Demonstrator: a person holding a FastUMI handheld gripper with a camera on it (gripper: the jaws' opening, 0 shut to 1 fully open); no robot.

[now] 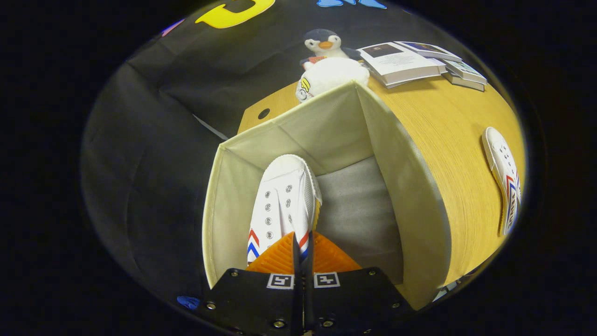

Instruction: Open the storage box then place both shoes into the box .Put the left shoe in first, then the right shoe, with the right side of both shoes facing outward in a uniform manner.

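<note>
Surface (466, 154): wood-grain top, running ahead and to the right of the gripper, its left edge ending against the dark booth cloth.

Box (410, 196): cream fabric, open at the top, sitting on the surface directly ahead of and below the gripper. The inner walls are showing fold creases; a grey floor panel is lying exposed to the right of the fingers.

Shoe in box (282, 205): white lace-up with red and blue chevrons on its side, hanging inside the box toward the left wall, toe pointing away from the gripper. Whether its sole is touching the box floor cannot be told.

Gripper (302, 249): fingers are drawn nearly together, clamping the rear edge of the shoe, a thin strip of which is showing between the pads.

Second shoe (503, 179): same pattern, lying on the surface well to the right of the gripper, outside the box and apart from it.

Books (410, 63): a small stack, lying on the surface far ahead and right, beyond the box.

Plush penguin (324, 44): sitting beyond the far wall of the box, ahead of the gripper, with a white rounded object (329, 77) just in front of it, close to the box rim.
</note>
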